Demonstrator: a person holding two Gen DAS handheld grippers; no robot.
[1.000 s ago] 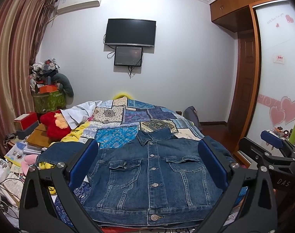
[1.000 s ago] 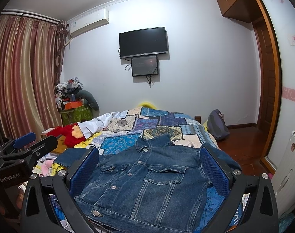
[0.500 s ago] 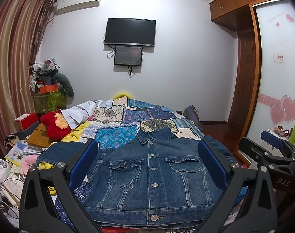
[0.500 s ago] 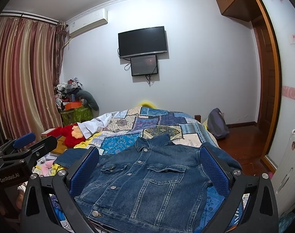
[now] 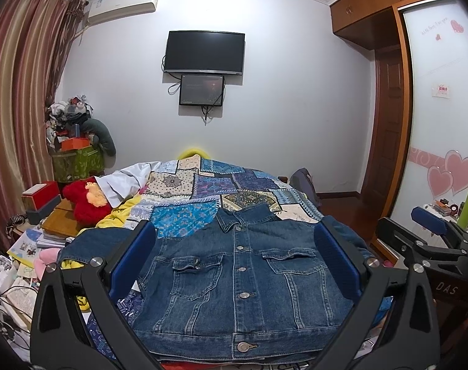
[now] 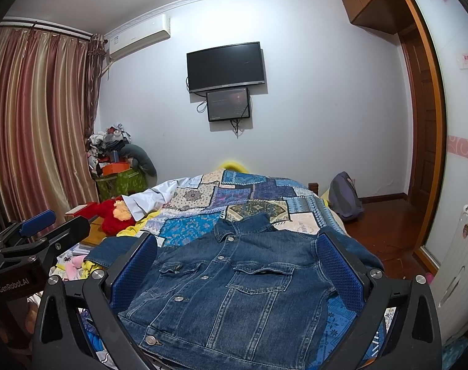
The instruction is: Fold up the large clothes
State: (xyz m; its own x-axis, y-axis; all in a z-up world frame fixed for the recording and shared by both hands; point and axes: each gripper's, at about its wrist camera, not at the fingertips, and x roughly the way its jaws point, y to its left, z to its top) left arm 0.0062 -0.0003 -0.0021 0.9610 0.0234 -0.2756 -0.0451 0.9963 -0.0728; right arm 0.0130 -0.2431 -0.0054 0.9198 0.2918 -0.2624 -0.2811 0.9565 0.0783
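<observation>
0 folds show so far: the denim jacket (image 5: pixel 240 277) lies buttoned and face-up on the patchwork bed (image 5: pixel 203 191), both sleeves spread outward. Left gripper (image 5: pixel 234 265) and right gripper (image 6: pixel 237 271) hover above it, jaws wide apart, gripping nothing. All folding remains, by my judgement.

Both wrist cameras look forward between their own tool's fingers, close above the denim jacket (image 5: pixel 240 280) on the bed (image 5: pixel 203 191). They share jacket, quilt and wall television (image 6: pixel 225 66) (each glimpses the other tool sideways).
</observation>
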